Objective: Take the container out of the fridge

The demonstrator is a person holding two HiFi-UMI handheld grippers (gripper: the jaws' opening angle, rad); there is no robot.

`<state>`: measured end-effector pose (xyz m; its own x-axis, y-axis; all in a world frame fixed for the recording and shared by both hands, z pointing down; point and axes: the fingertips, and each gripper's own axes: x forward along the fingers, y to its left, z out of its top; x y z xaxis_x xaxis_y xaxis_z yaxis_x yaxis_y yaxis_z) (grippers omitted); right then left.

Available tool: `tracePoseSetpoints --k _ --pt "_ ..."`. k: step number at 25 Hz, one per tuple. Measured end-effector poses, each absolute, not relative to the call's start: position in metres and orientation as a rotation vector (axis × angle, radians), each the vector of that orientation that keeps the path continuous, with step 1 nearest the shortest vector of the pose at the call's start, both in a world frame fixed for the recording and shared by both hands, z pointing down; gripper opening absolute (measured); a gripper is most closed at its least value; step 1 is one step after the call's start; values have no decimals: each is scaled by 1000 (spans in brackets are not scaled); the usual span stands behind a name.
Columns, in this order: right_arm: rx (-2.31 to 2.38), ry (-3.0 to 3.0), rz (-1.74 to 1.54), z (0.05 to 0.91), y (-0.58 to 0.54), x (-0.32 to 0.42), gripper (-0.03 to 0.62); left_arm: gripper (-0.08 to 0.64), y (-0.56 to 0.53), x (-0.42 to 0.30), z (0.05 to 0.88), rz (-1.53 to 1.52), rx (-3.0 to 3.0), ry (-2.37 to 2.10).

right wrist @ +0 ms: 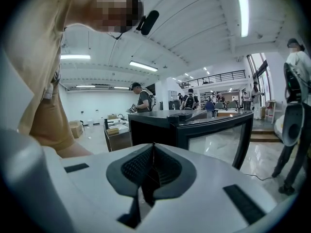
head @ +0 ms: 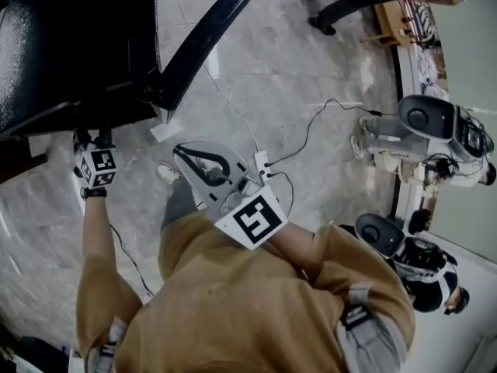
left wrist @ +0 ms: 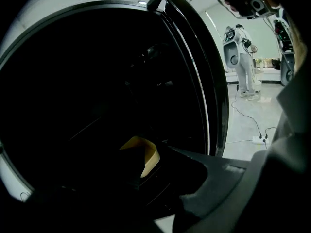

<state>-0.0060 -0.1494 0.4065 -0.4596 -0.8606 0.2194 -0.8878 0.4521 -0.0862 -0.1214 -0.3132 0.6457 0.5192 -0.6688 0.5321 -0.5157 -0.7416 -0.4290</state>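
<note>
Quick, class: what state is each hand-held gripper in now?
Left hand-held gripper: cannot be told, too dark; container near its jaws.
Right hand-held gripper: closed, empty.

Reads as a big open robotics lab, more test hall than home or office. Keeps white robots (head: 423, 123) parked along one wall, with black cables (head: 334, 102) and a power strip (head: 262, 162) trailing loose over a polished stone floor (head: 256, 68). Runs long strip lights (right wrist: 243, 11) across a high white ceiling, above a railed upper gallery (right wrist: 218, 75). Gathers people (right wrist: 192, 100) standing further back, some with backpacks, and stows cardboard boxes (right wrist: 75, 128) by the far wall.
</note>
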Motion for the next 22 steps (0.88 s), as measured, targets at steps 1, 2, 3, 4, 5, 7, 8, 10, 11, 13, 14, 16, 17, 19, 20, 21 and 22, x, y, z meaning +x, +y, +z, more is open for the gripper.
tracePoseSetpoints --k 1,2,3,4,5,7,8,10,11,13,14,16,17,19,20,21,22 --pt "1552 -2550 290 408 -150 -6 3 97 -316 -121 650 -1042 -2539 1001" --pt "1557 -2549 297 410 -150 -7 3 97 -319 -121 654 -1050 -2535 996" --pt "1562 -2550 305 412 -150 -8 3 97 -323 -121 657 -1058 -2530 991" --pt "1567 -2551 315 414 -151 -10 3 97 -326 -121 660 -1065 -2525 985" --pt "1570 -2551 326 416 -150 -12 3 97 -328 -121 663 -1073 -2521 978" --pt "1551 -2539 342 422 -149 -15 3 97 -332 -119 670 -1085 -2514 962" --pt "1513 -2521 342 427 -147 -15 3 97 -333 -117 672 -1090 -2509 953" --pt "1418 -2477 333 438 -143 -17 3 97 -336 -112 677 -1101 -2497 935" --pt "1394 -2466 334 442 -143 -18 3 97 -338 -111 679 -1107 -2489 926" --pt "1394 -2462 347 447 -144 -21 3 97 -343 -112 685 -1120 -2471 908" --pt "1404 -2464 353 449 -146 -22 3 97 -346 -112 688 -1127 -2461 899" --pt "1425 -2467 362 452 -149 -23 3 97 -351 -113 692 -1138 -2442 883" --pt "1441 -2472 367 451 -150 -24 3 97 -353 -113 693 -1143 -2433 874" --pt "1485 -2491 376 448 -154 -26 3 97 -356 -112 695 -1155 -2415 852" --pt "1485 -2490 379 449 -153 -27 3 97 -356 -112 698 -1164 -2406 838" --pt "1465 -2477 381 453 -151 -28 3 97 -357 -111 701 -1174 -2397 823" --pt "1444 -2464 384 456 -149 -29 3 98 -358 -111 704 -1184 -2388 811"
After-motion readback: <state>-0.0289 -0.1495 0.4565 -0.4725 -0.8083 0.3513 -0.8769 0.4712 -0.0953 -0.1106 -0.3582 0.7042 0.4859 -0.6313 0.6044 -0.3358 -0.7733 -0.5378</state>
